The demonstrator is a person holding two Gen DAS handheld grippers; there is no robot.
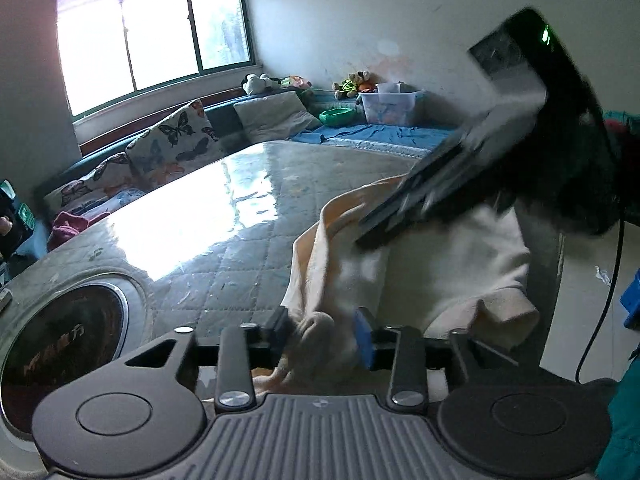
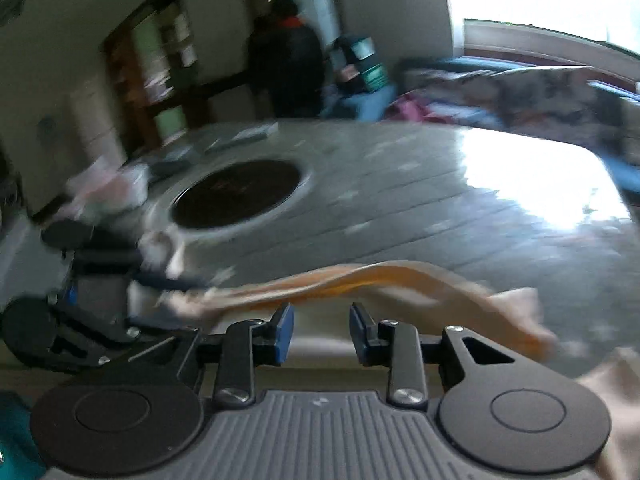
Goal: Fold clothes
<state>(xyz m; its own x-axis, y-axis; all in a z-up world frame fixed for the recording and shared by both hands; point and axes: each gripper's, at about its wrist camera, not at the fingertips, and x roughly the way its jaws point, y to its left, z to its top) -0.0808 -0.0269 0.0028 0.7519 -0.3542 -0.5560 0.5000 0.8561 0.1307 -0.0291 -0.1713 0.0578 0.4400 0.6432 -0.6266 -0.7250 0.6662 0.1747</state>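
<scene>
Plastic-wrapped mattress [image 1: 248, 208]: cream garment [image 1: 440, 264] pinched in left gripper [image 1: 324, 332] jaws; right gripper [image 2: 321, 330] jaws parted, empty; keep cloth taut.

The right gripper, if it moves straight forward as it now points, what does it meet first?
Probably the cream garment, stretched just ahead of the open right gripper; behind it lies the mattress. Blur leaves depth unsure.

Motion blur smears the right tool [image 1: 460, 184] and the person [image 2: 288, 64] in the doorway.

Black left gripper [image 1: 324, 338] and right gripper [image 2: 321, 334], blue-padded jaws, ribbed grey bases, silver screws.
</scene>
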